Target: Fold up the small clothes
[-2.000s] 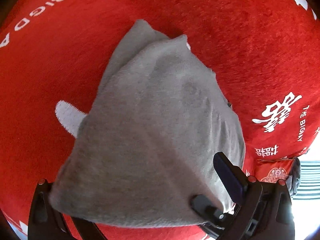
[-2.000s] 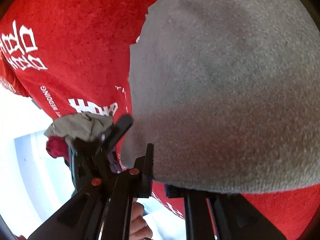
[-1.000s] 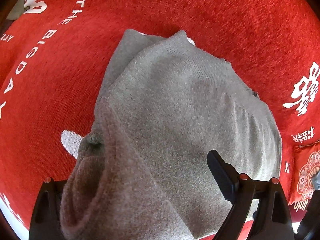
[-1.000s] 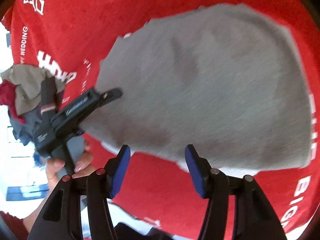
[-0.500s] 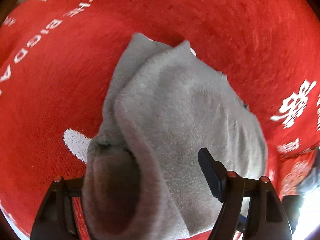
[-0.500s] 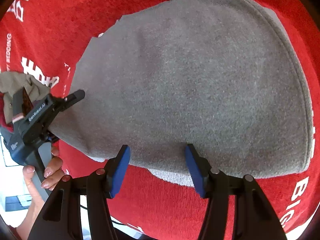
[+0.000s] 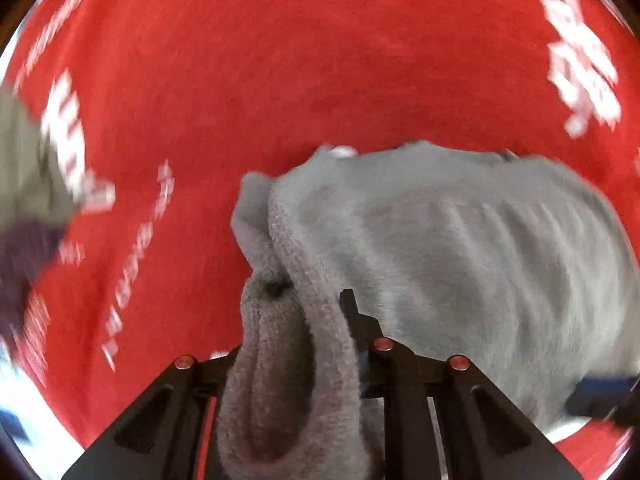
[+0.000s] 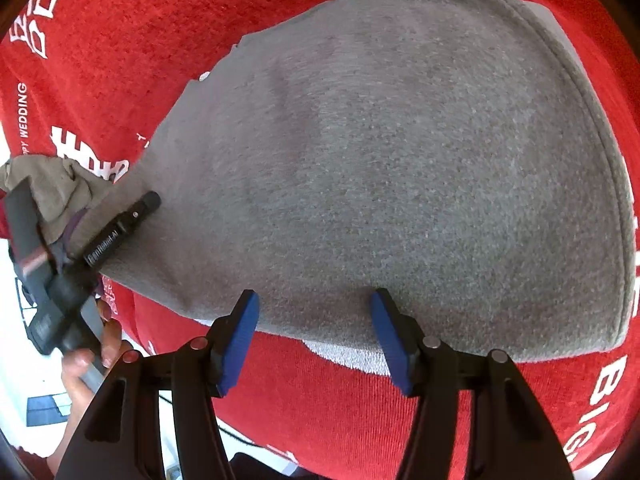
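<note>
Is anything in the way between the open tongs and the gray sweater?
Nothing visible is. The right tongs stand open at the near edge of the gray sweater, with only red cloth under them.

The sweater [image 8: 400,160] lies on the cloth [image 8: 140,20]. A heap of clothes [image 8: 52,180] sits at its left edge, and the cloth shows on all sides.

Grey knit garment [image 8: 400,160] spread mostly flat on red cloth, near hem straight; left corner bunched into thick roll [image 7: 288,340], ribbed edge showing, lifted off surface.
</note>
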Tool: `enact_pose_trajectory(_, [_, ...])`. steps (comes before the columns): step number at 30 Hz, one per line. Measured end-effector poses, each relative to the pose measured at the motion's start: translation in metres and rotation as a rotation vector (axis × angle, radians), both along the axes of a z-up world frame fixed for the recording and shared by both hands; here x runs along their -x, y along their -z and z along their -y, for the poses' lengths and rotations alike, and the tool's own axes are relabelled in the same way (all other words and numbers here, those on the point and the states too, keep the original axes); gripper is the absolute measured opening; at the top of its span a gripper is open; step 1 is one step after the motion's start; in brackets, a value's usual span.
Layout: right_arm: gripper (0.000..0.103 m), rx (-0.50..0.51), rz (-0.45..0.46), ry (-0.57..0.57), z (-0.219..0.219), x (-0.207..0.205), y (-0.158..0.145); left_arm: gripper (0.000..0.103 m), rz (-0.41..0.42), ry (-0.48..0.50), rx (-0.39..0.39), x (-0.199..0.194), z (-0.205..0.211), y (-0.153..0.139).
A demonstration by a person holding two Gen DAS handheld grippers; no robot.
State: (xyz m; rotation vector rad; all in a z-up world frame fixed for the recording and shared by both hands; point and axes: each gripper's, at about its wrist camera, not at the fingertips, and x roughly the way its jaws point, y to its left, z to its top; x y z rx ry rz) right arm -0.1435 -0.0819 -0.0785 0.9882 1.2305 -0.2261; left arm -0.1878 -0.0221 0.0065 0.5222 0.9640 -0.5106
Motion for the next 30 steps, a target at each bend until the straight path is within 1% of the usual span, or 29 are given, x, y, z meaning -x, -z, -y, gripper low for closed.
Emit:
enact_pose_trajectory(2, [0.062, -0.002, 0.022, 0.002, 0.009, -0.006, -0.014, 0.019, 0.042, 0.056, -0.025, 0.010, 0.006, 0.002])
enact_pose_trajectory(4, [0.063, -0.008, 0.047, -0.030, 0.018, -0.021, -0.031, 0.019, 0.072, 0.085, -0.043, 0.016, 0.011, 0.004])
enact_pose_trajectory(5, [0.067, -0.008, 0.055, -0.059, 0.022, -0.033, -0.039, 0.019, 0.088, 0.099, -0.046, 0.020, 0.011, 0.004])
enact_pose_trajectory(6, [0.074, -0.003, 0.061, -0.089, 0.025, -0.045, -0.046, 0.019, 0.096, 0.107, -0.047, 0.022, 0.011, 0.004])
enact_pose_trajectory(7, [0.078, 0.004, 0.067, -0.126, 0.027, -0.059, -0.053, 0.019, 0.110, 0.119, -0.050, 0.025, 0.013, 0.004])
enact_pose_trajectory(8, [0.081, 0.012, 0.075, -0.192, 0.027, -0.083, -0.062, 0.019, 0.117, 0.126, -0.051, 0.025, 0.012, 0.002])
enact_pose_trajectory(10, [0.081, 0.015, 0.072, -0.302, 0.022, -0.128, -0.072, 0.019, 0.135, 0.142, -0.055, 0.028, 0.014, 0.003])
enact_pose_trajectory(13, [0.081, -0.011, 0.053, -0.437, 0.007, -0.190, -0.075, 0.019, 0.155, 0.168, -0.058, 0.033, 0.015, 0.003])
enact_pose_trajectory(14, [0.081, -0.023, 0.036, -0.490, -0.003, -0.214, -0.073, 0.019, 0.160, 0.175, -0.058, 0.034, 0.015, 0.003])
enact_pose_trajectory(17, [0.081, -0.067, -0.037, -0.601, -0.031, -0.255, -0.060, 0.019, 0.168, 0.192, -0.054, 0.039, 0.015, 0.004])
enact_pose_trajectory(19, [0.081, -0.046, -0.107, -0.667, -0.053, -0.281, -0.046, 0.019, 0.160, 0.189, -0.047, 0.039, 0.014, 0.004])
enact_pose_trajectory(20, [0.081, -0.027, -0.132, -0.703, -0.062, -0.287, -0.042, 0.019, 0.151, 0.180, -0.043, 0.037, 0.013, 0.004])
enact_pose_trajectory(21, [0.081, 0.008, -0.167, -0.758, -0.076, -0.300, -0.034, 0.019, 0.145, 0.174, -0.041, 0.036, 0.012, 0.005])
enact_pose_trajectory(23, [0.081, 0.052, -0.228, -0.843, -0.092, -0.308, -0.020, 0.019, 0.135, 0.163, -0.040, 0.032, 0.009, 0.007])
enact_pose_trajectory(24, [0.081, 0.062, -0.248, -0.867, -0.097, -0.311, -0.014, 0.019, 0.133, 0.160, -0.041, 0.032, 0.008, 0.008])
enact_pose_trajectory(26, [0.081, 0.074, -0.285, -0.890, -0.099, -0.314, -0.001, 0.019, 0.139, 0.161, -0.040, 0.032, 0.006, 0.008])
enact_pose_trajectory(27, [0.081, 0.073, -0.305, -0.875, -0.098, -0.314, 0.006, 0.019, 0.144, 0.167, -0.040, 0.033, 0.006, 0.008])
enact_pose_trajectory(28, [0.080, 0.065, -0.318, -0.854, -0.095, -0.313, 0.012, 0.019, 0.149, 0.176, -0.043, 0.035, 0.008, 0.007])
enact_pose_trajectory(29, [0.063, 0.058, -0.324, -0.830, -0.092, -0.310, 0.017, 0.019, 0.148, 0.182, -0.043, 0.035, 0.009, 0.007])
enact_pose_trajectory(30, [0.032, 0.073, -0.328, -0.821, -0.090, -0.307, 0.021, 0.019, 0.138, 0.190, -0.043, 0.035, 0.011, 0.007])
